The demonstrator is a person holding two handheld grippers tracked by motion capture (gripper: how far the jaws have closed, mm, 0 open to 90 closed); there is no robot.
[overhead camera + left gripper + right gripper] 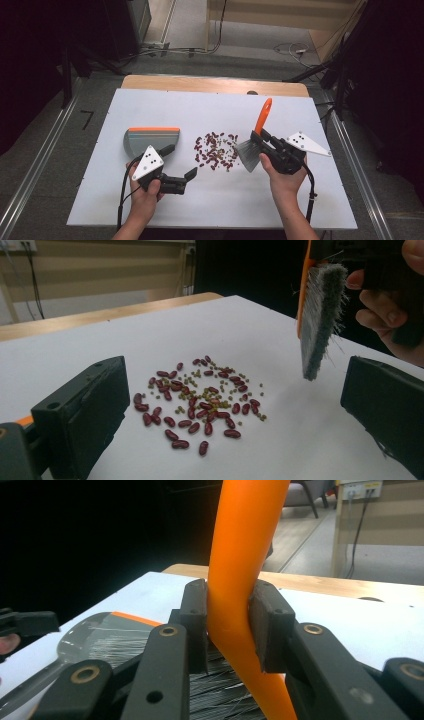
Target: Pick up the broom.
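Observation:
A pile of red kidney beans and small green beans (216,150) lies mid-table. A hand brush with an orange handle (263,114) and grey bristles (248,152) stands just right of the pile. My right gripper (261,136) is shut on the handle (240,580) low down. A grey dustpan with an orange lip (151,137) lies left of the beans. My left gripper (181,160) is open beside the dustpan's near right corner and holds nothing. In the left gripper view the beans (200,400) lie ahead between the jaws, and the brush (320,315) hangs above the table.
The white board (150,105) covers a wooden table (210,84). Its far half and front strip are bare. Dark stands and cables surround the table on the floor. In the right gripper view the dustpan (100,635) lies beyond the bristles (220,690).

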